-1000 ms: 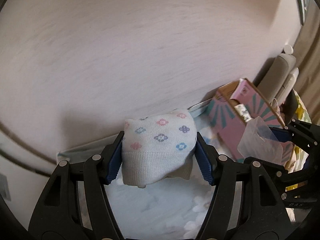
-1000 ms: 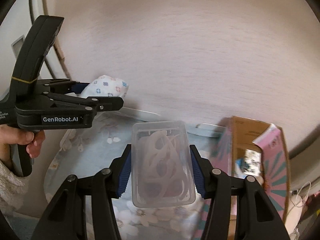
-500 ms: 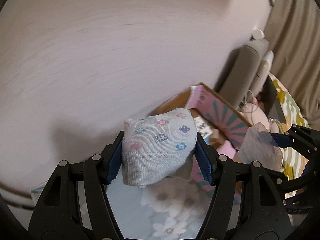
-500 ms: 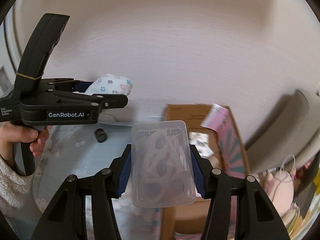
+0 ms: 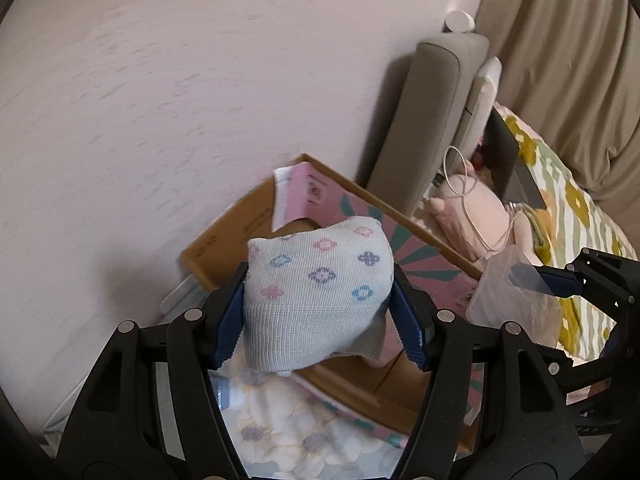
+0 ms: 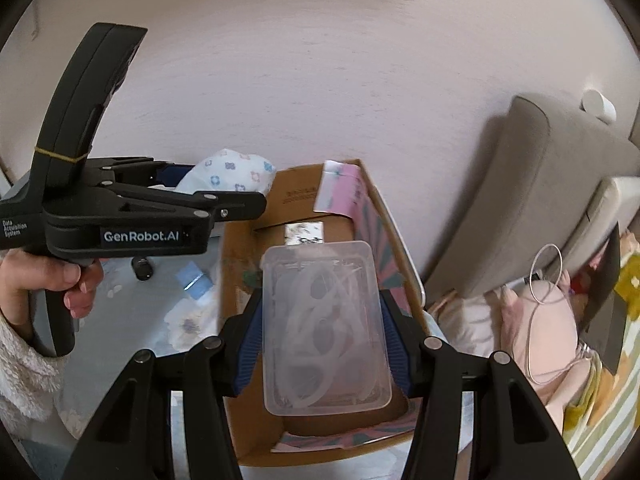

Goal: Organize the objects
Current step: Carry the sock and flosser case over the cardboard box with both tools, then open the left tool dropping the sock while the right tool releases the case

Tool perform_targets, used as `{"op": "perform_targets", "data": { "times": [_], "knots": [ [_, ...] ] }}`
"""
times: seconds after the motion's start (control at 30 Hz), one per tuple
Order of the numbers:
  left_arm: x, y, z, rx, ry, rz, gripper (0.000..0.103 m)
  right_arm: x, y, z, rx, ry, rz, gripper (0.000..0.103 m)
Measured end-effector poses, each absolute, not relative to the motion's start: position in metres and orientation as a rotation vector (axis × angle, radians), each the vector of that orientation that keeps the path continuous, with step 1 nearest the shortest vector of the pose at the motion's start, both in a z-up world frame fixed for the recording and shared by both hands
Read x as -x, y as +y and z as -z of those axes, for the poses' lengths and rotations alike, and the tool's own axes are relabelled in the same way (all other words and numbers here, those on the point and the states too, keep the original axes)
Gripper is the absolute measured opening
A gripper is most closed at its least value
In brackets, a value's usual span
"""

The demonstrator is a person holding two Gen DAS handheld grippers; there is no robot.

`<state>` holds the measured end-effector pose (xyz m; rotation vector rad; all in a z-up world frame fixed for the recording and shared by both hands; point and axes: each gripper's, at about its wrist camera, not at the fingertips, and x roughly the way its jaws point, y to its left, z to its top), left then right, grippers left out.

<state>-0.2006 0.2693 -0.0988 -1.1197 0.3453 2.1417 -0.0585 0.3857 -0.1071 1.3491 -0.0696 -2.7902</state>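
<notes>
Left gripper (image 5: 320,316) jaws clamped on sock (image 5: 316,296), held over box (image 5: 424,256) by wall, right gripper (image 6: 322,332) jaws clamped on clear case (image 6: 324,328), above open box (image 6: 240,312), bed (image 6: 604,412) beside.

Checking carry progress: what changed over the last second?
Both grippers swung right from the floral mat to the cardboard box. The clear plastic case now hangs over its opening, and the patterned sock is over its near edge. Both grips unchanged, nothing released.
</notes>
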Motion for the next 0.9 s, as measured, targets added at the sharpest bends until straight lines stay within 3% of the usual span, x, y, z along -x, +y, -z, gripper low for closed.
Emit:
{"op": "perform_targets", "data": {
  "times": [0.9],
  "knots": [
    [0.231,0.361,0.199,1.252,0.533,-1.971,0.062,0.075,0.394,0.191,-1.561,-0.113,2.665,0.050]
  ]
}}
